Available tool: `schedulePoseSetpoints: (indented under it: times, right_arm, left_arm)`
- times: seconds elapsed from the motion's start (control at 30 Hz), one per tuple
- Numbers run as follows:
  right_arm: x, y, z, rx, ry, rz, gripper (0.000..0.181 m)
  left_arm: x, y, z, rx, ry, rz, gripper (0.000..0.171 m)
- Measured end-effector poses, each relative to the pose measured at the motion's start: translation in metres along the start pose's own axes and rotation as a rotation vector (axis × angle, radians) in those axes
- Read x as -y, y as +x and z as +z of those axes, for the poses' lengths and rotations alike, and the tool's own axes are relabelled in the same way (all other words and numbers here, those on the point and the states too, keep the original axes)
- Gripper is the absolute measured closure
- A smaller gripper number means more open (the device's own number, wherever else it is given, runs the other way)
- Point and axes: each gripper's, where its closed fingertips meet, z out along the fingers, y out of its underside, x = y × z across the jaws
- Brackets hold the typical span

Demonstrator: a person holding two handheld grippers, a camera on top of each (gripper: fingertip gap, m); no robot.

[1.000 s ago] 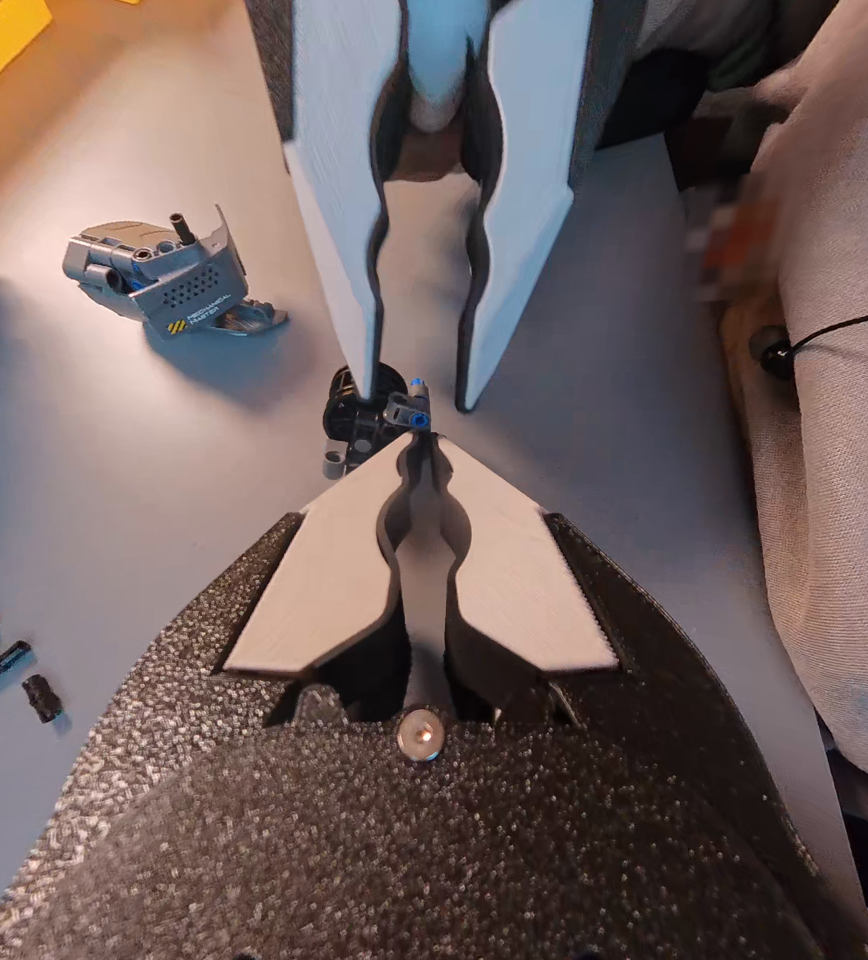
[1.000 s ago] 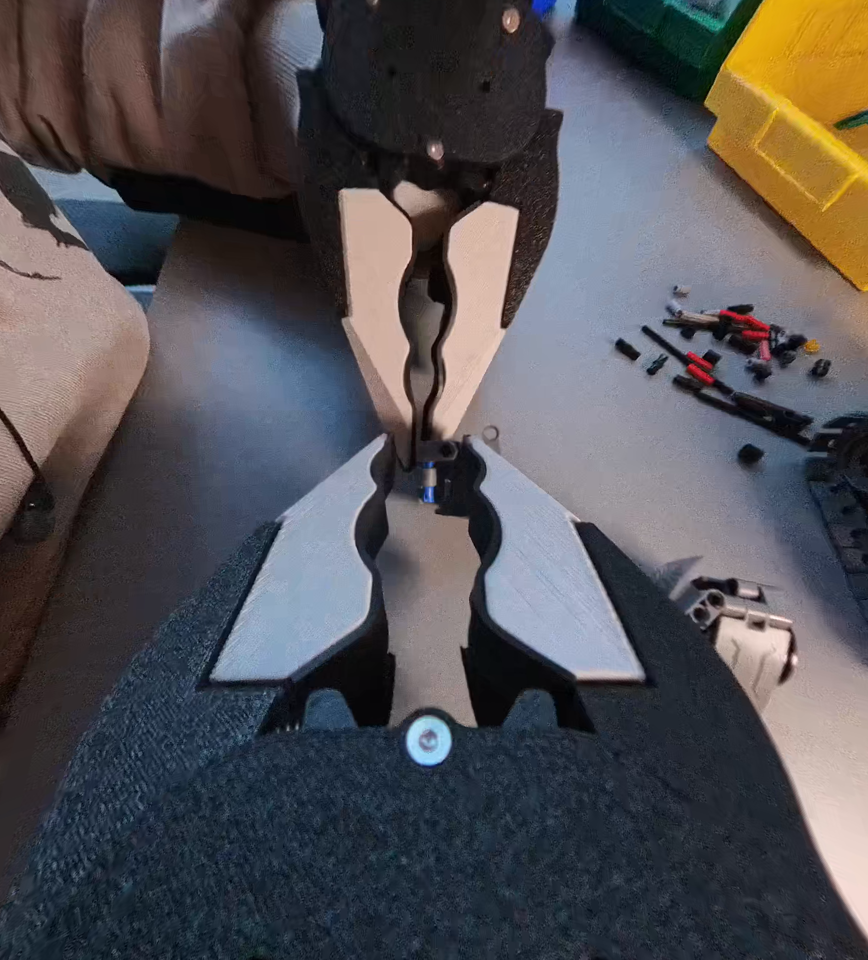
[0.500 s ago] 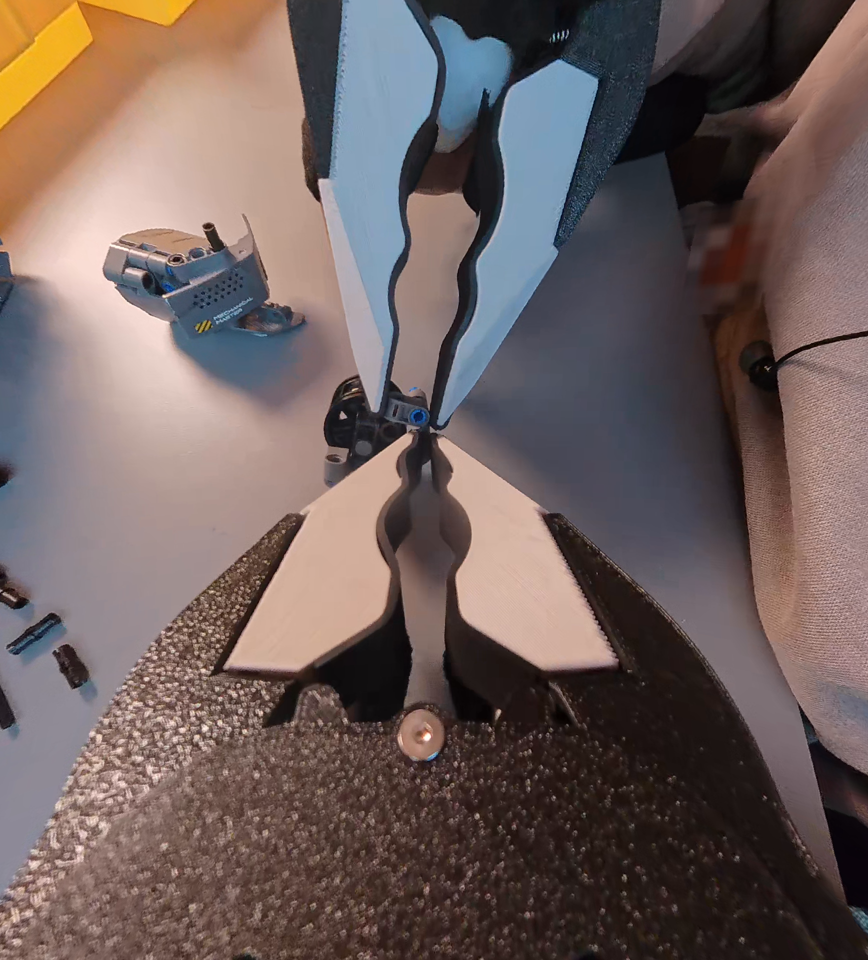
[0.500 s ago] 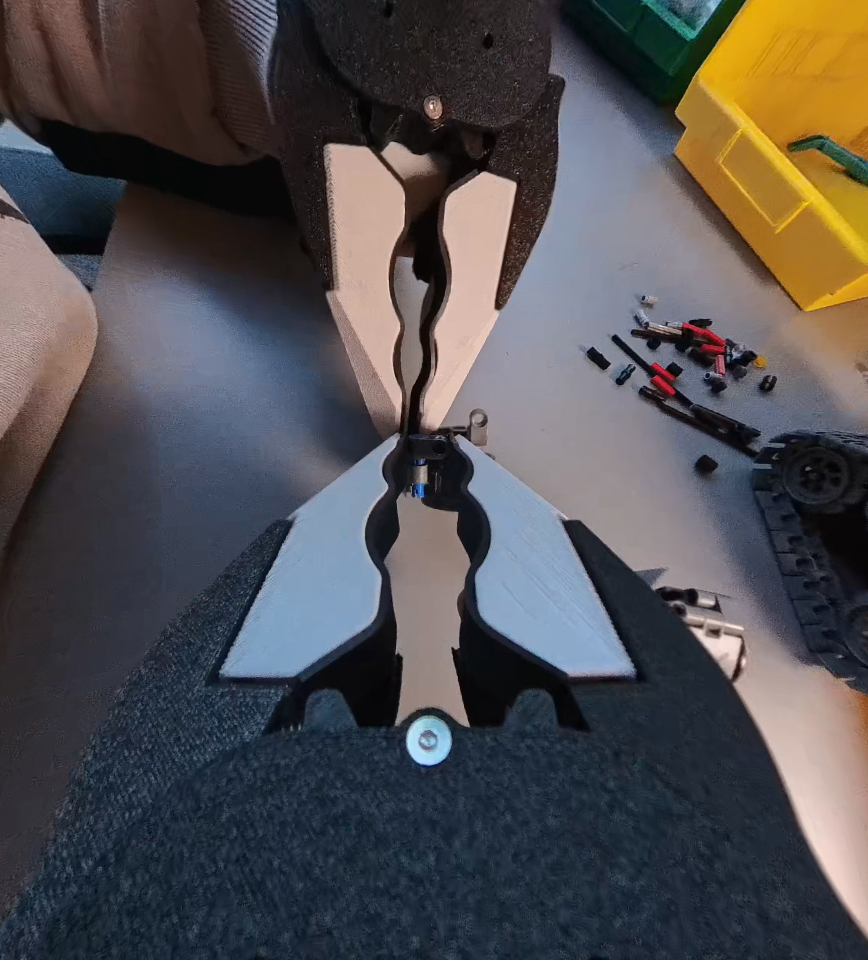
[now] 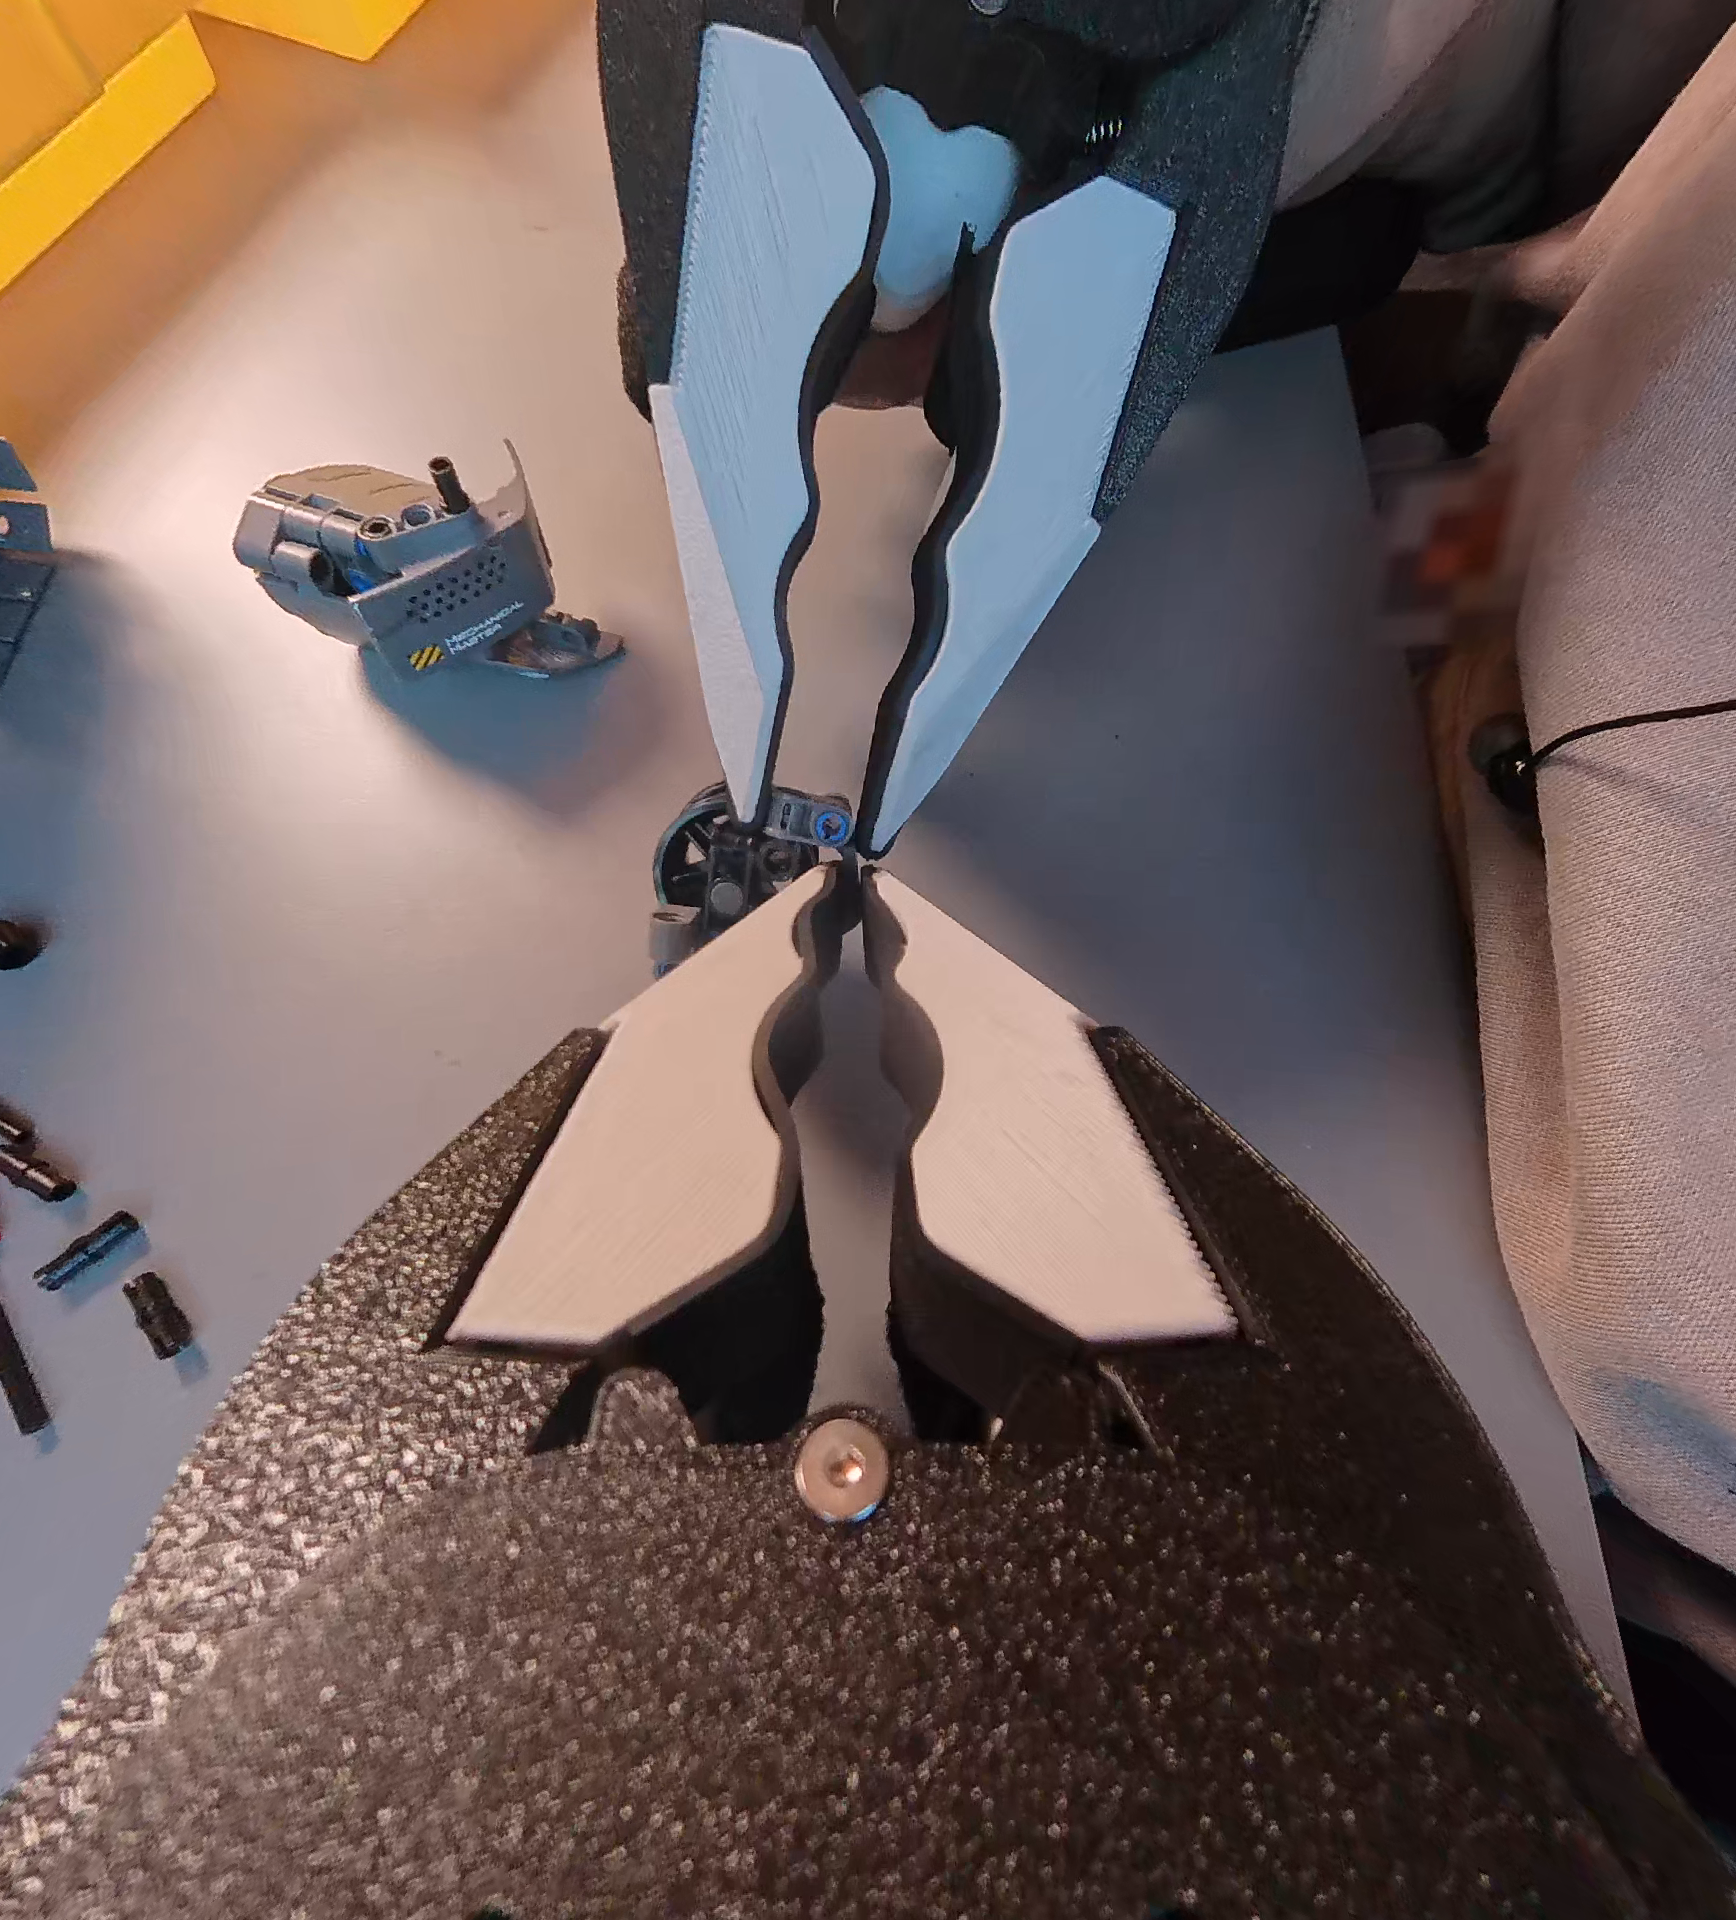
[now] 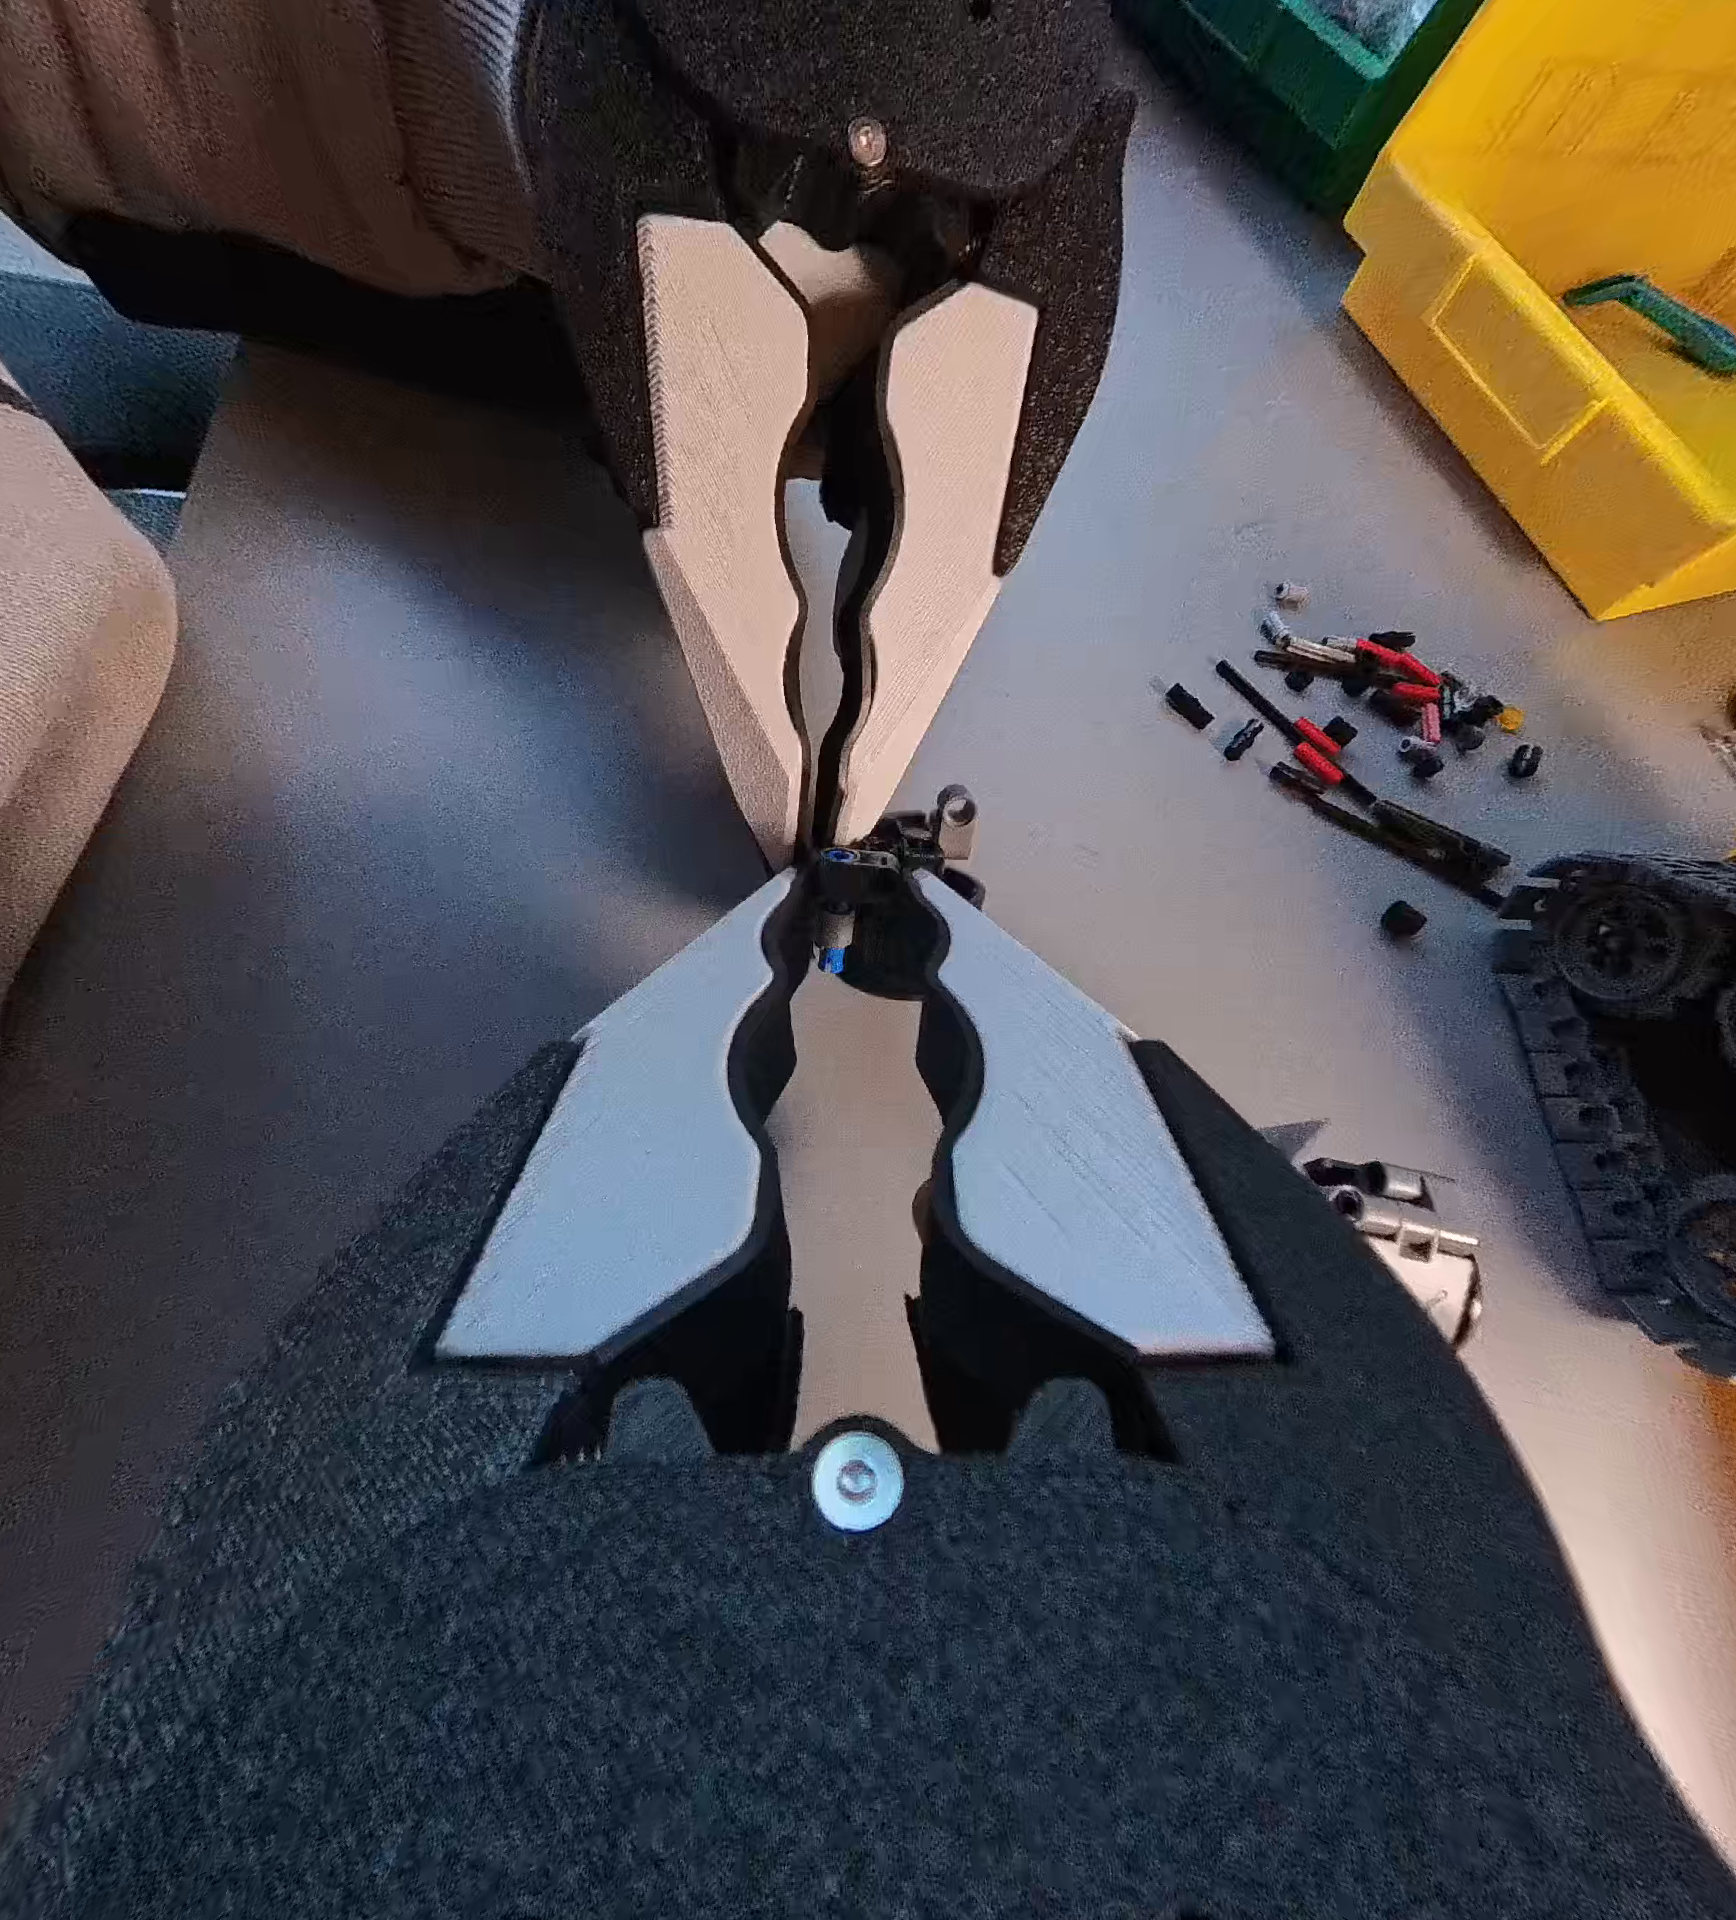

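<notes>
A small black wheel assembly (image 5: 713, 868) with a grey connector and a blue pin (image 5: 810, 816) hangs between the two grippers above the grey table (image 5: 220, 831). My left gripper (image 5: 848, 883) is shut on one end of it. My right gripper (image 5: 814, 823) comes in from the far side, and its fingers (image 5: 739, 623) close on the grey connector. In the right wrist view the right gripper (image 6: 853, 894) holds the assembly (image 6: 885, 940) between its tips. The left gripper (image 6: 822, 844) meets it tip to tip from the opposite side.
A grey model block (image 5: 407, 571) lies to the left. Loose black and red pins (image 6: 1363, 717) and a black tracked chassis (image 6: 1695, 1091) lie on the table. Yellow (image 6: 1591, 312) and green (image 6: 1290, 62) bins stand behind. A person's beige clothing (image 5: 1674, 831) borders the table edge. The grippers are tip to tip, or close to it.
The right gripper's fingers were open around the connector and have closed onto it. The left gripper stays shut on the assembly. Both views have shifted, so more of the table now shows.
</notes>
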Motion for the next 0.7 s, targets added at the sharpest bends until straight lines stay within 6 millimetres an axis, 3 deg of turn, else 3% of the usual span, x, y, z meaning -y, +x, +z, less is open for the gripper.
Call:
schedulePoseSetpoints:
  times: [0.43, 0.7]
  right_arm:
    - [-0.001, 0.000, 0.006, 0.077, 0.072, 0.146, 0.168]
    - [0.001, 0.001, 0.010, 0.055, 0.069, 0.133, 0.169]
  left_arm:
    - [-0.007, -0.003, 0.003, 0.031, -0.016, 0.005, 0.171]
    - [-0.010, -0.006, 0.002, 0.049, -0.020, -0.004, 0.171]
